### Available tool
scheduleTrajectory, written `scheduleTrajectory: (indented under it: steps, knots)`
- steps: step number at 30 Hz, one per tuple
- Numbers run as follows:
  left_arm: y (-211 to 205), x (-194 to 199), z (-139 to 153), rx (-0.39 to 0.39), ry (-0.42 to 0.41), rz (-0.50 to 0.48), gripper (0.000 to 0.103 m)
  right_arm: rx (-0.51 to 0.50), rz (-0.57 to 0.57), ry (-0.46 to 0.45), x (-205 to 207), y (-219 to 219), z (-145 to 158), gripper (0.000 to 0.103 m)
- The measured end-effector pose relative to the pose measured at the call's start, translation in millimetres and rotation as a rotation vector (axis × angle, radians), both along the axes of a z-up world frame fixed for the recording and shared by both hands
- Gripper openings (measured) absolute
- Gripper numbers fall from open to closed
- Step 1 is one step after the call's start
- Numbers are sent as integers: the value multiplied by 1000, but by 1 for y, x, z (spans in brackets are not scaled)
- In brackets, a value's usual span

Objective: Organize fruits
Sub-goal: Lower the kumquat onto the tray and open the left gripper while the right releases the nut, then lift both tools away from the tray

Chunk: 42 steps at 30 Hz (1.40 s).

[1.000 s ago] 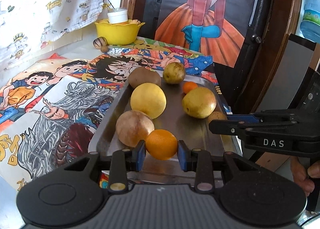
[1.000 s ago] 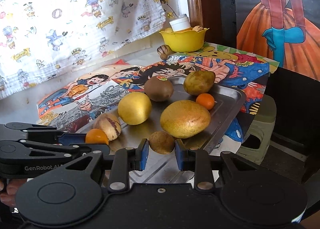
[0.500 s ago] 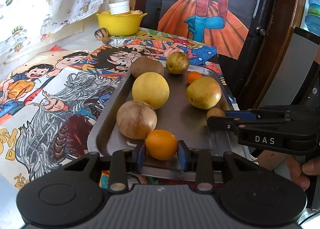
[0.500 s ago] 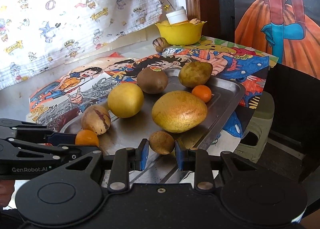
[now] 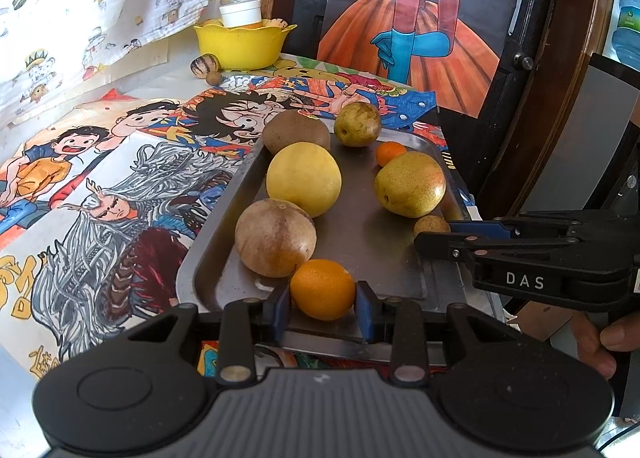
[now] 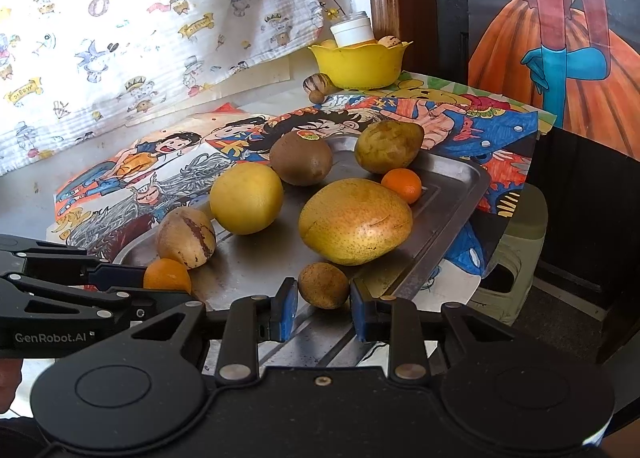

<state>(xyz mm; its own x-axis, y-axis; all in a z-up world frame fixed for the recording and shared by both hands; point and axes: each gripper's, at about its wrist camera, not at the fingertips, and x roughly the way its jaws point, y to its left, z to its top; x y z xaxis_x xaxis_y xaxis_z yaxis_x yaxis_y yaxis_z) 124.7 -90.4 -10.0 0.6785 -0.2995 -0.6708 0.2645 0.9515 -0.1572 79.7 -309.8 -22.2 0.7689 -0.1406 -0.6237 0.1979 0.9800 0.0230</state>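
Observation:
A metal tray (image 5: 380,250) (image 6: 256,258) on a cartoon-print cloth carries several fruits. At its near edge is an orange (image 5: 322,289) (image 6: 167,276), and my left gripper (image 5: 322,310) (image 6: 136,286) is shut on it. A small brown fruit (image 6: 323,285) (image 5: 430,225) at the tray's right near edge is gripped by my right gripper (image 6: 324,308) (image 5: 434,236), which is shut on it. Also on the tray are a striped brown fruit (image 5: 274,238), a round yellow fruit (image 5: 304,184), a yellow pear-like fruit (image 5: 410,184), a kiwi (image 5: 296,132), a green-brown fruit (image 5: 357,124) and a small tangerine (image 5: 390,152).
A yellow bowl (image 5: 244,44) (image 6: 360,62) with a white jar and fruits stands at the far back, with two small fruits (image 5: 205,65) beside it. A patterned curtain hangs on the left. The table's right edge drops off beside the tray, with a stool (image 6: 516,254) below. A hand (image 5: 600,342) holds the right gripper.
Both grippers keep their hold on the same fruits. The views have shifted only slightly, and the fruits on the tray lie as before.

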Motion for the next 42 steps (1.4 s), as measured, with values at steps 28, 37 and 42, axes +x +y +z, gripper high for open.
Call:
scheduleTrajectory:
  steps: [28, 37, 42]
  knots:
    - [23, -34, 33, 42, -62, 14, 95, -50, 44, -67, -41, 19, 23, 83]
    - [49, -40, 40, 115, -96, 58, 103, -90, 61, 6, -53, 47, 32, 102]
    - [60, -37, 37, 169, -79, 77, 103, -92, 83, 73, -53, 64, 28, 102]
